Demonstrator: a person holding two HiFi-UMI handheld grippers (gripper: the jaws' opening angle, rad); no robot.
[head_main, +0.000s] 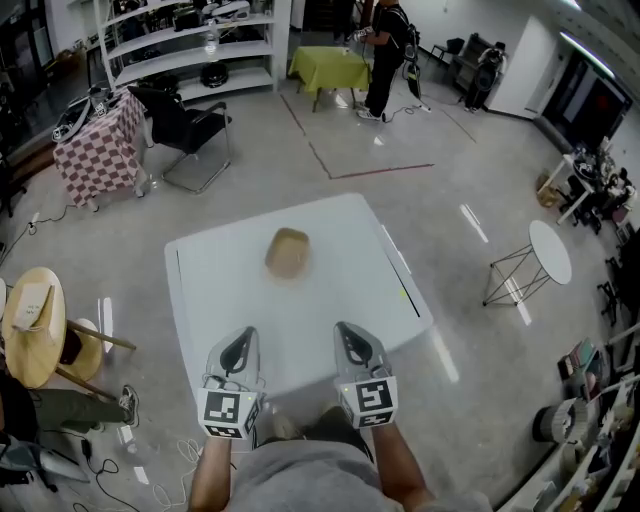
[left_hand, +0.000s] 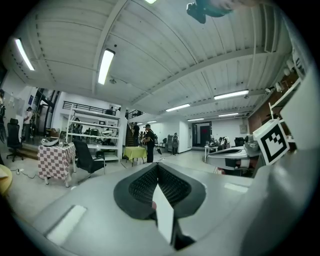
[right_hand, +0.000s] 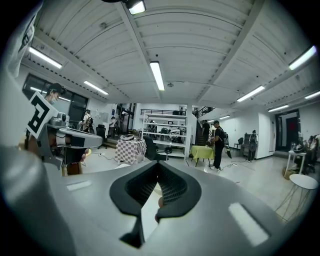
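Centrally on white table (head_main: 335, 262), just above frame's middle: tan lump (head_main: 288, 253), rounded, matte, slightly creased. Lower centre, well apart from it: left gripper (head_main: 242, 338) and right gripper (head_main: 348, 333), tips pinched together, empty.

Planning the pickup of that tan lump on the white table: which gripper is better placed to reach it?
Left, narrowly. The tan lump lies slightly toward the left gripper on the table; the right gripper looks barely farther. Both have fingers together, holding nothing.
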